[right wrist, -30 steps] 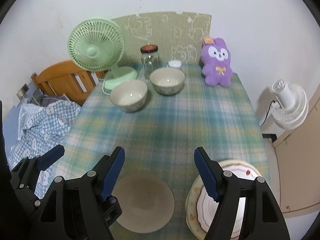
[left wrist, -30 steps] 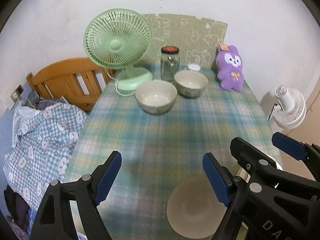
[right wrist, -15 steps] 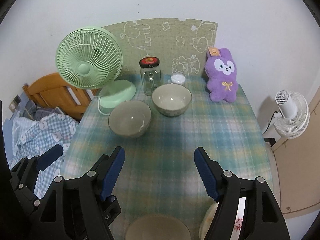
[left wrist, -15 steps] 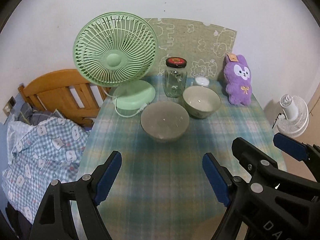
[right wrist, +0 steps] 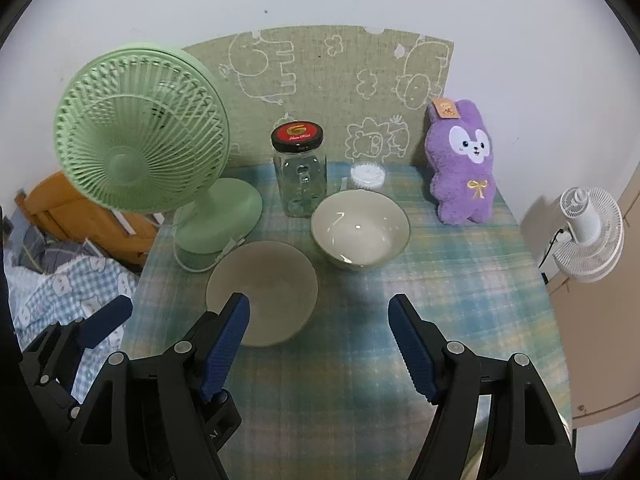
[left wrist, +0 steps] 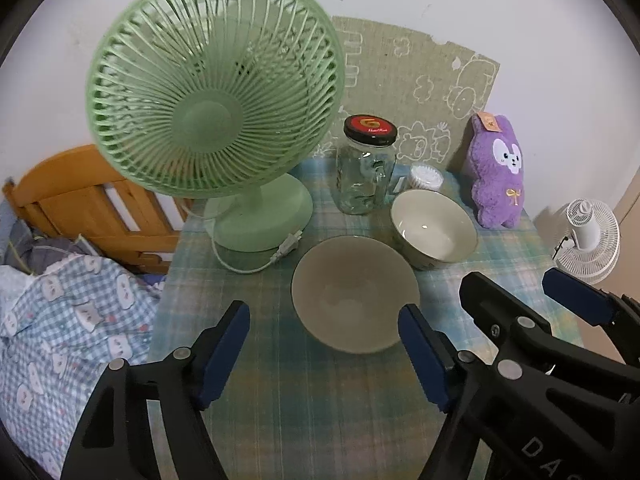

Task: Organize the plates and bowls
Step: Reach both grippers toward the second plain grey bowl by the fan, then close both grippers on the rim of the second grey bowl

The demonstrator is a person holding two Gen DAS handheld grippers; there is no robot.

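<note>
- Since a second ago both grippers have travelled forward over the desk (right wrist: 460, 280): the plates that lay close under them are out of view, and the two bowls and the green fan (left wrist: 212, 92) loom much larger.
- The left gripper (left wrist: 324, 350) hangs with its jaws wide apart and nothing between them; the near bowl (left wrist: 354, 292) sits just ahead of its tips, in line with the gap, which looks like a line-up for a grab at the rim.
- The right gripper (right wrist: 320, 340) is likewise spread and empty, aimed at bare cloth to the right of the near bowl.
- The near bowl stands upright just right of the fan's base, by the loose plug and cord.
- The far bowl (right wrist: 360, 230) stands upright behind and to the right of the near bowl, close to it; whether they touch I cannot tell.
- Behind the far bowl stands a glass jar (right wrist: 300, 172), and further right a purple plush rabbit (right wrist: 460, 168); both crowd the back edge, so lifting the bowls straight up seems safest.
</note>
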